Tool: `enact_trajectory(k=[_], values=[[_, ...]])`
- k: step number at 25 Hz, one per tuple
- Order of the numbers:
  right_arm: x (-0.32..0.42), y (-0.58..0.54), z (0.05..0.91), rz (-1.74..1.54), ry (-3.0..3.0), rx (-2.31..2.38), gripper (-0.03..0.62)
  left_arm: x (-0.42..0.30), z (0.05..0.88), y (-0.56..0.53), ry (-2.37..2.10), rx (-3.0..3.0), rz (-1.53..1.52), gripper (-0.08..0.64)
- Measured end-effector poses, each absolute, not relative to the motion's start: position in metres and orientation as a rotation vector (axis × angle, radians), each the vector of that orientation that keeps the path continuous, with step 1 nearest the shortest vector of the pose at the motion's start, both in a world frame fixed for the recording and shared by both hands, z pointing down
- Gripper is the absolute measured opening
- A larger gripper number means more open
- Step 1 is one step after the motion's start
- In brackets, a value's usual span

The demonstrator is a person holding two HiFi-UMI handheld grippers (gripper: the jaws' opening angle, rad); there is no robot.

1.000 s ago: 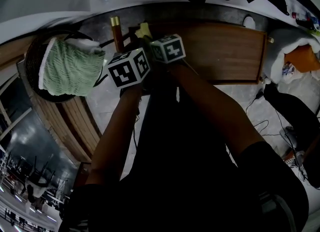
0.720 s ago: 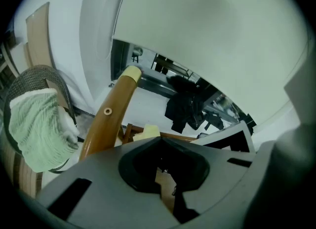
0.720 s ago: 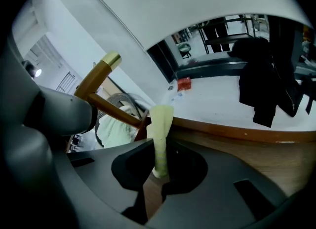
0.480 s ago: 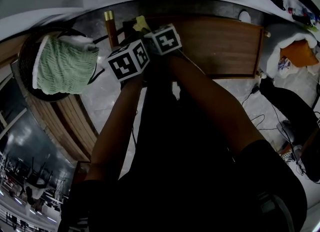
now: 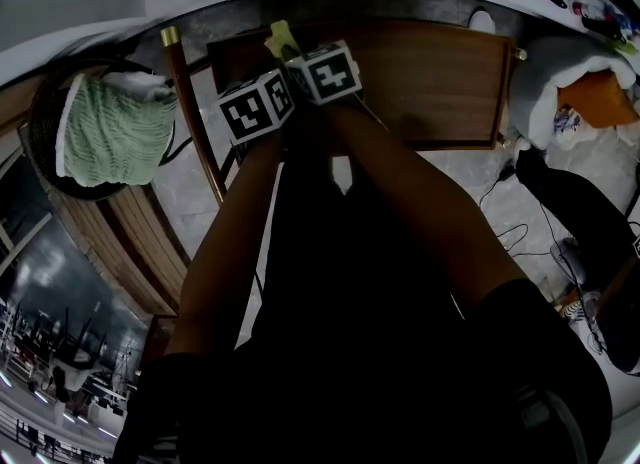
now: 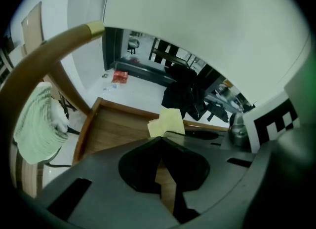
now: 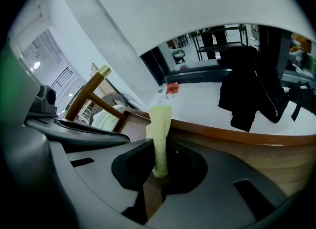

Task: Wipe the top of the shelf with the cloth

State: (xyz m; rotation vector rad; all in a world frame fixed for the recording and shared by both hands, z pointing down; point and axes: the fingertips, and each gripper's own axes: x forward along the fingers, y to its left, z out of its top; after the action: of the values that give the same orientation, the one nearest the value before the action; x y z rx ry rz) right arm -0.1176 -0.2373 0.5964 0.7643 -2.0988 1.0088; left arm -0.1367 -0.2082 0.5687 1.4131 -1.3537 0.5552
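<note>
A pale yellow cloth [image 5: 281, 39] sticks up over the left end of the brown wooden shelf top [image 5: 430, 82]. My right gripper [image 5: 300, 56] is shut on it; in the right gripper view the cloth [image 7: 160, 124] rises from between the closed jaws of that gripper [image 7: 159, 172]. My left gripper [image 5: 268, 80] sits right beside it on the left, jaws together with nothing seen between them. From the left gripper [image 6: 160, 139] the cloth [image 6: 168, 121] shows just past the tips, above the shelf top [image 6: 116, 129].
A green ribbed cloth [image 5: 110, 130] lies on a dark round seat at the left. A wooden pole with a brass tip [image 5: 190, 112] slants beside the shelf. Dark clothing [image 7: 252, 92] hangs beyond the shelf. Cables and bags [image 5: 580, 102] lie on the floor at the right.
Both grippers stay side by side and have edged toward the shelf's far left corner. The view has shifted, so the green cloth sits further left and more of the pole shows.
</note>
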Motion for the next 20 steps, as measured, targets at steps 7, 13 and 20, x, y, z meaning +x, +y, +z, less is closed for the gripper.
enact_trajectory(k=[7,13,20], values=[[-0.055,-0.244,0.596,1.013,-2.069,0.782,0.048,-0.083,0.567,-0.22,-1.339,1.434,0.572,0.011],[-0.012,-0.251,0.595,1.016,-2.061,0.806,0.048,-0.038,0.568,-0.232,-1.316,1.476,0.602,0.011],[0.045,-0.258,0.594,1.035,-2.037,0.868,0.048,0.016,0.575,-0.235,-1.264,1.509,0.639,0.011]])
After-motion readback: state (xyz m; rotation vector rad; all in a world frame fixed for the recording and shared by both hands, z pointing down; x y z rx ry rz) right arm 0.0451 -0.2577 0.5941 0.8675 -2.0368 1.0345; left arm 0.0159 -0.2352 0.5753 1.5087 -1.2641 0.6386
